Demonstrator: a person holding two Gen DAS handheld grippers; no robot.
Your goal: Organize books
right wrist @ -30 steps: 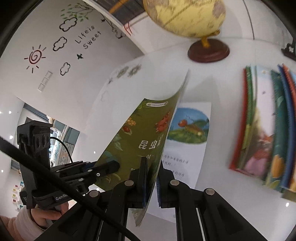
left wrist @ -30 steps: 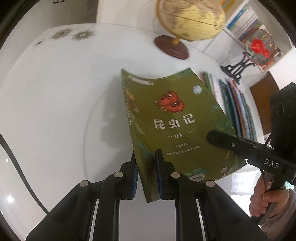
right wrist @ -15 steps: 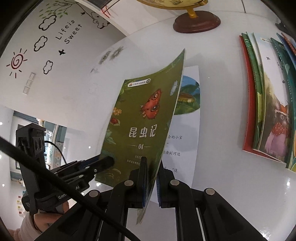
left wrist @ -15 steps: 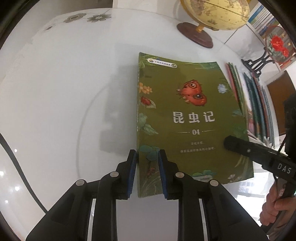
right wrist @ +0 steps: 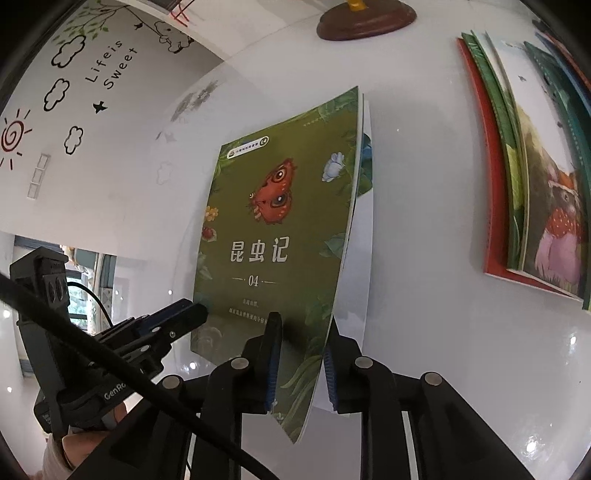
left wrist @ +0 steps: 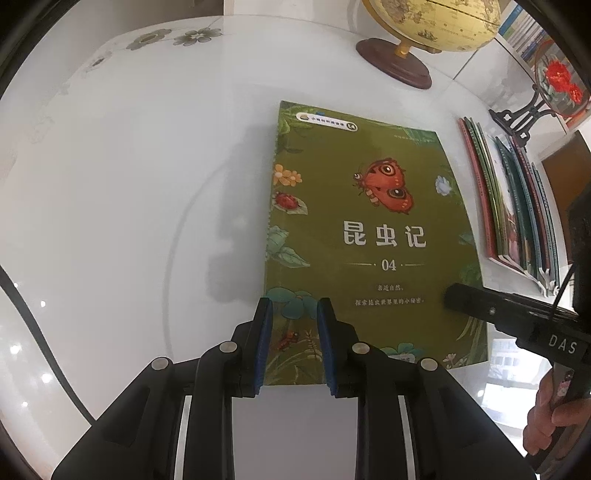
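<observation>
Book (left wrist: 369, 236), green cover, lies on the white table (left wrist: 129, 203), left of the fanned book row (left wrist: 517, 206) and well apart from it; the globe (left wrist: 432, 22) stands behind. Left gripper (left wrist: 293, 347): jaws have just been opening and stand slightly apart, straddling the spine corner at the near edge, pads not pressing. Right gripper (right wrist: 301, 363): jaws have just been opening; the cover's free edge, lifted off the pages below, passes between them with a gap on each side. Step in hand, as judged: release after closing and laying the book down. Procedure: spread both jaw pairs fully, let the cover drop flat, then withdraw along the finger line so no pad drags it askew. Containers: none visible.
</observation>
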